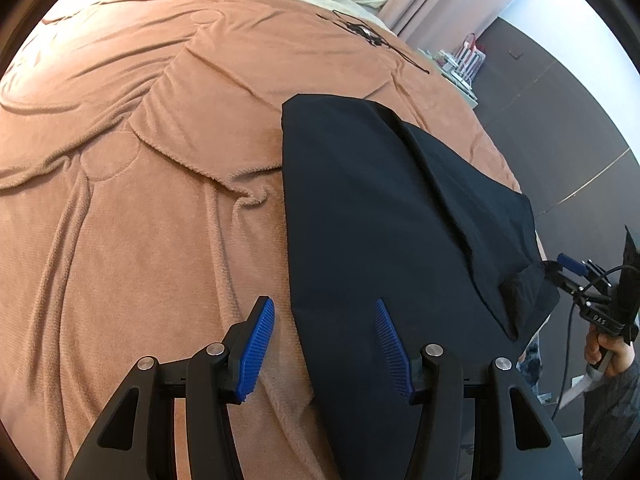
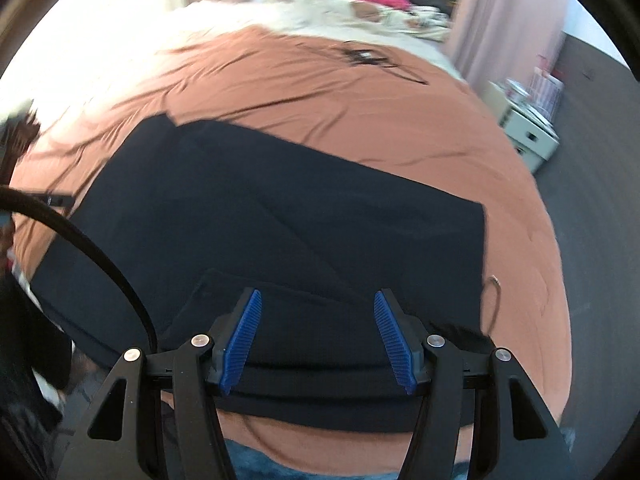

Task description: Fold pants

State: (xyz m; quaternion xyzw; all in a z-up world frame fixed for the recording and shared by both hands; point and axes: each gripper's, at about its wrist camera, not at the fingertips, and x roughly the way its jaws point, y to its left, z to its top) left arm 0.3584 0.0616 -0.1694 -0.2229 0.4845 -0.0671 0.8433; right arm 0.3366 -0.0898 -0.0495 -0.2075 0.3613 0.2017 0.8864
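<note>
Black pants (image 1: pixel 380 208) lie on a brown blanket (image 1: pixel 140 140) covering the bed. My left gripper (image 1: pixel 325 310) is open, its fingers straddling the pants' left edge near the bottom of the left wrist view. My right gripper (image 2: pixel 318 302) is open and empty, hovering over the near end of the pants (image 2: pixel 280 208), where a folded band lies across. In the left wrist view the right gripper (image 1: pixel 568 266) appears at the far right, beside a raised corner of the pants.
A black tangle of cord (image 1: pixel 368 34) lies on the blanket far back. Cream bedding with printed and pink items (image 2: pixel 360 4) is at the head. A white bedside cabinet (image 2: pixel 528 132) stands right of the bed on dark floor. A cable (image 2: pixel 92 256) crosses the left.
</note>
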